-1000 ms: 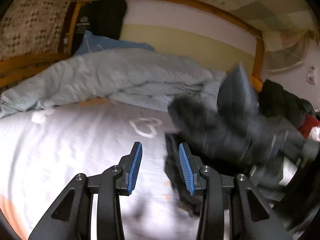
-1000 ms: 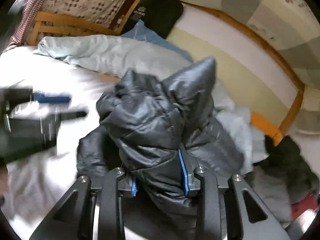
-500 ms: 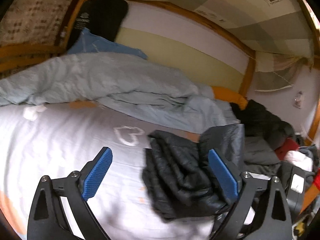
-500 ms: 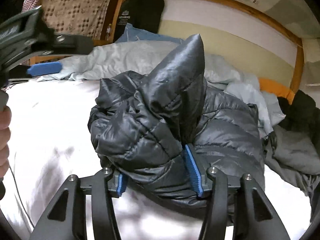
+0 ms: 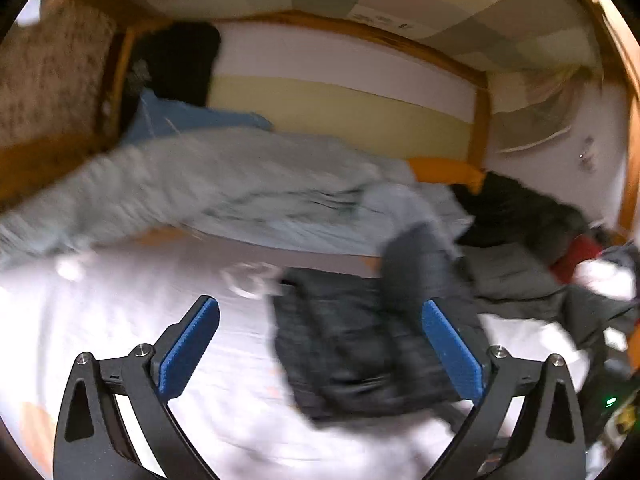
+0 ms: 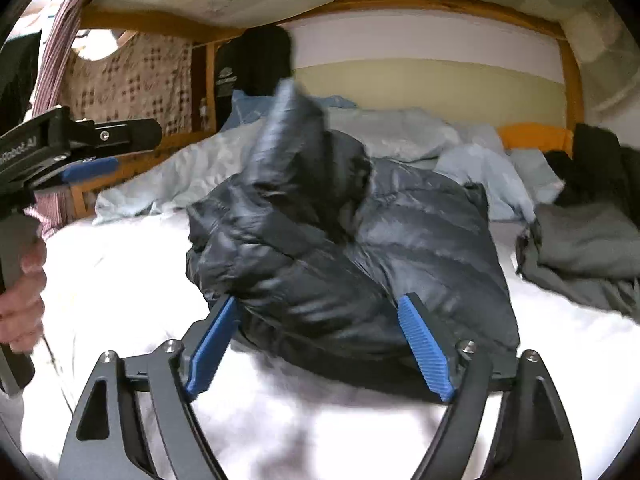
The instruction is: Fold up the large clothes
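Observation:
A dark grey quilted puffer jacket [image 6: 352, 248] lies bunched on the white bed sheet [image 6: 120, 280], one sleeve end sticking up. It also shows in the left wrist view [image 5: 360, 336], blurred. My right gripper [image 6: 320, 344] is open, its jaws wide on either side of the jacket's near edge, not pinching it. My left gripper [image 5: 320, 348] is open and empty above the sheet [image 5: 120, 320], just left of the jacket; it also appears at the left of the right wrist view [image 6: 88, 168].
A pale blue duvet [image 5: 224, 188] is heaped along the back by the wooden bed frame [image 5: 480, 120]. A grey garment [image 6: 584, 256] and other dark clothes [image 5: 528, 216] lie at the right. An orange pillow [image 6: 536, 136] sits at the back right.
My right gripper has opened and let go of the jacket, which now rests on the bed. My left gripper stayed open and shifted a little, with motion blur.

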The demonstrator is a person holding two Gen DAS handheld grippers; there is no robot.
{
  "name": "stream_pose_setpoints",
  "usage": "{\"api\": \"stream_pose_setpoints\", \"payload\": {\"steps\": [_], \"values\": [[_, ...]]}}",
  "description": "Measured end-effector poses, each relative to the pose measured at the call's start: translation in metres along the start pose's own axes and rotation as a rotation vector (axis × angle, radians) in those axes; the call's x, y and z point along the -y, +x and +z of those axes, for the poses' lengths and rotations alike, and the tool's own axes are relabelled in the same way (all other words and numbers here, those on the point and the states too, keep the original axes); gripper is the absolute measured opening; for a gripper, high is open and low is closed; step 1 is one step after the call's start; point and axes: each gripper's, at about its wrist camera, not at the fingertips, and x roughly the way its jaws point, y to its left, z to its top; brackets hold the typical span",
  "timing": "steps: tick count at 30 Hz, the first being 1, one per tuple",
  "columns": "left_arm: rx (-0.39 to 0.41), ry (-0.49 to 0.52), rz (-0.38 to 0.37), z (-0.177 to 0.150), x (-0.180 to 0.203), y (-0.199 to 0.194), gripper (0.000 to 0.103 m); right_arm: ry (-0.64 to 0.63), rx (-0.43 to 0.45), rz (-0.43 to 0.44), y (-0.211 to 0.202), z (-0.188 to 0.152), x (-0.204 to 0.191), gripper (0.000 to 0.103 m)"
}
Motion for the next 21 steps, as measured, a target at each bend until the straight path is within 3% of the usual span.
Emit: {"api": "stream_pose_setpoints", "payload": {"steps": [3, 4, 6, 8, 11, 17, 21], "values": [[0.0, -0.003, -0.043, 0.0, 0.019, 0.01, 0.102, 0.08, 0.006, -0.021, -0.009, 0.0, 0.02, 0.091], [0.021, 0.031, -0.016, -0.001, 0.027, 0.01, 0.102, 0.104, 0.008, -0.042, -0.011, -0.001, 0.028, 0.091], [0.072, 0.158, 0.108, -0.005, 0.04, 0.02, 0.102, 0.145, 0.01, -0.086, -0.014, -0.002, 0.045, 0.091], [0.033, 0.234, 0.182, -0.009, 0.041, 0.039, 0.102, 0.191, -0.006, -0.111, -0.014, -0.006, 0.064, 0.091], [-0.052, 0.176, 0.153, -0.017, 0.027, 0.066, 0.102, 0.241, 0.005, -0.14, -0.017, -0.009, 0.088, 0.091], [-0.189, 0.054, 0.266, -0.031, -0.014, 0.138, 0.103, 0.376, 0.023, -0.151, -0.007, -0.003, 0.132, 0.095], [-0.268, -0.116, 0.186, -0.041, -0.05, 0.165, 0.103, 0.297, -0.01, -0.148, 0.01, 0.005, 0.133, 0.102]]}}
